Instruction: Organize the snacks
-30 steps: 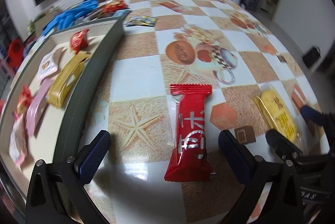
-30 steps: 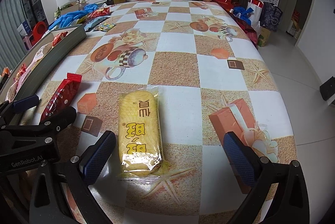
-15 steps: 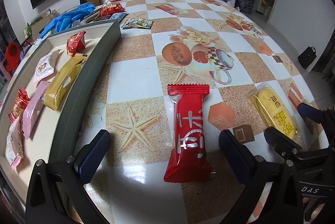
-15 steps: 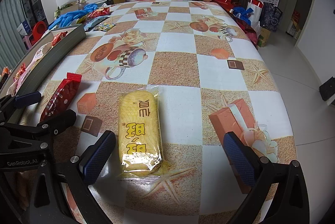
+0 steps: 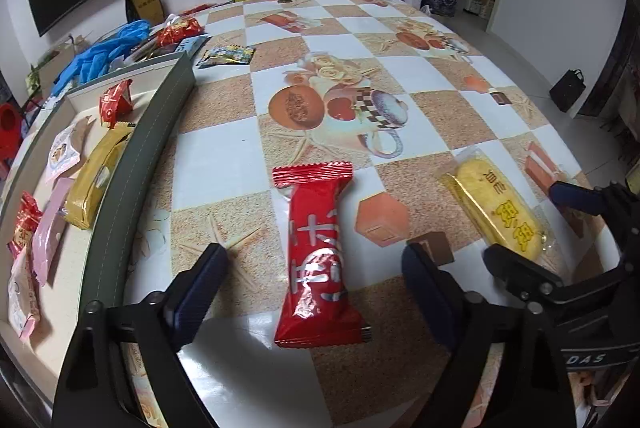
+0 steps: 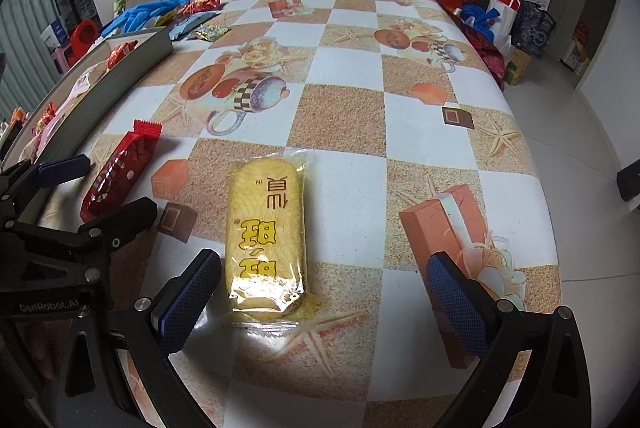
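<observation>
Red snack (image 5: 316,260) between spread left tongs (image 5: 316,288); yellow snack (image 6: 266,236) between right tongs (image 6: 324,298).

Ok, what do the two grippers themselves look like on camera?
Both are matte black angular frames with silver screws and dark blue textured finger pads. The left gripper body reads "GenRobot.AI", seen from the right wrist; the right gripper shows "DAS". No cables visible.

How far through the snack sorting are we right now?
Partly done. The tray already holds several packets, among them a gold bar and pink pouches. Nothing is gripped: the left tongs are open around the red wafer bar, and the right tongs are open around the yellow cake packet. Both still lie on the table, plus a few loose packets beyond the tray's far end.
</observation>
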Demonstrator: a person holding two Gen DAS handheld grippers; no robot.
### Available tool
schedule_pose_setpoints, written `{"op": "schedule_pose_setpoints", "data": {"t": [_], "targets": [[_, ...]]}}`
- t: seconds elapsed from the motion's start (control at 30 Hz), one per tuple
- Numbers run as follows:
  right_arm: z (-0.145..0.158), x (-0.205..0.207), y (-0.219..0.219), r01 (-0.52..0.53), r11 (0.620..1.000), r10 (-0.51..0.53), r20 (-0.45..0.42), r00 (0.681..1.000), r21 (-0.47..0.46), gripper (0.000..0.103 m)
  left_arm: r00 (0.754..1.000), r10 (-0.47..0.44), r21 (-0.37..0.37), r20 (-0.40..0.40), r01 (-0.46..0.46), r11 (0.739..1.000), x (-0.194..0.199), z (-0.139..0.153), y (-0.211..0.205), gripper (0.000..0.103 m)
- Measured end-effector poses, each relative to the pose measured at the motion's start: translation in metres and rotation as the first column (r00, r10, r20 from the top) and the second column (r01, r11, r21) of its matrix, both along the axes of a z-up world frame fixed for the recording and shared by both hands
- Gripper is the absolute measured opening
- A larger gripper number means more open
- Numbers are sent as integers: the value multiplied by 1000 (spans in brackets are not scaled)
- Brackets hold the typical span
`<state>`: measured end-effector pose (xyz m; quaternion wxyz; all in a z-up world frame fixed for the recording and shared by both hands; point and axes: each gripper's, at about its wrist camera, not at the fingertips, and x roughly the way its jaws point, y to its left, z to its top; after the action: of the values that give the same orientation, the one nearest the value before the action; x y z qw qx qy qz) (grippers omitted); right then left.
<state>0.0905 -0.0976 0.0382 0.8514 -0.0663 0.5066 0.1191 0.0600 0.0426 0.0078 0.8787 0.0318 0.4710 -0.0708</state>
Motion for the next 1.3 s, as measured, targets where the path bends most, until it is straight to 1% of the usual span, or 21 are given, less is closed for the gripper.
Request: {"op": "schedule_pose_setpoints", "data": {"t": [0.03, 0.1, 0.13, 0.2, 0.23, 0.27, 0.3, 0.37, 0.5, 0.57, 0.63, 0.67, 0.7, 0.73, 0.77, 0.83, 0.97, 1.03, 1.3], "targets": [[0, -2, 0, 3, 1000, -3, 13, 1000, 1, 103, 1000, -6, -2, 8, 6, 1000, -1, 1, 0, 79], [0, -6, 0, 14, 1000, -14, 33, 999, 2, 103, 1000, -8, -7, 22, 9, 1000, -2, 4, 2, 62], [1, -6, 0, 8, 1000, -8, 27, 1000, 0, 103, 1000, -6, -9, 26, 6, 1000, -1, 5, 4, 57], [1, -5, 0, 1, 1000, -1, 20, 1000, 3, 103, 999, 5, -19, 32, -5, 1000, -3, 6, 10, 42], [1, -4, 0, -1, 1000, 1, 21, 1000, 3, 103, 999, 12, -26, 33, -11, 1000, -4, 6, 14, 37], [1, -4, 1, -1, 1000, 1, 23, 1000, 3, 103, 999, 16, -29, 33, -15, 999, -5, 6, 16, 28], [1, -3, 1, 0, 1000, 0, 23, 1000, 3, 103, 999, 19, -31, 34, -18, 999, -6, 6, 19, 25], [1, -3, 1, 1, 1000, -1, 24, 1000, 4, 103, 999, 14, -36, 41, -12, 999, -10, 6, 22, 24], [1, -2, 4, -11, 1000, 11, 9, 1000, -3, 103, 998, 10, -15, 62, -9, 1000, -15, 4, 20, 24], [1, -2, 11, -49, 999, 49, 5, 999, -9, 103, 998, 12, -22, 66, -10, 1000, -16, 4, 21, 24], [2, -3, 19, -82, 997, 82, 10, 997, -16, 101, 998, 13, -32, 66, -11, 999, -16, 4, 22, 24], [4, -5, 23, -99, 995, 99, 13, 995, -6, 92, 998, 14, -35, 67, -12, 999, -16, 4, 22, 24], [7, -6, 26, -113, 994, 113, 17, 993, -1, 76, 998, 14, -30, 68, -12, 999, -16, 4, 22, 24], [10, -8, 29, -123, 992, 124, 25, 992, -6, 62, 998, 14, -26, 69, -12, 1000, -17, 4, 22, 24], [14, -10, 34, -121, 992, 122, 35, 992, -29, 38, 998, 13, -23, 69, -12, 1000, -17, 4, 22, 24], [14, -10, 39, -121, 991, 123, 36, 992, -47, 37, 998, 13, -26, 69, -12, 1000, -17, 4, 22, 24], [14, -7, 30, -83, 996, 83, 10, 996, 10, 37, 997, 18, -11, 69, -17, 1000, -19, 4, 19, 24], [18, -10, 27, -72, 997, 71, 19, 997, 25, 37, 997, 19, 1, 69, -19, 1000, -21, 4, 16, 24], [35, -15, 18, -34, 994, 30, 33, 999, 104, 37, 998, 16, 7, 59, -16, 1000, -29, 6, 12, 24]]}}
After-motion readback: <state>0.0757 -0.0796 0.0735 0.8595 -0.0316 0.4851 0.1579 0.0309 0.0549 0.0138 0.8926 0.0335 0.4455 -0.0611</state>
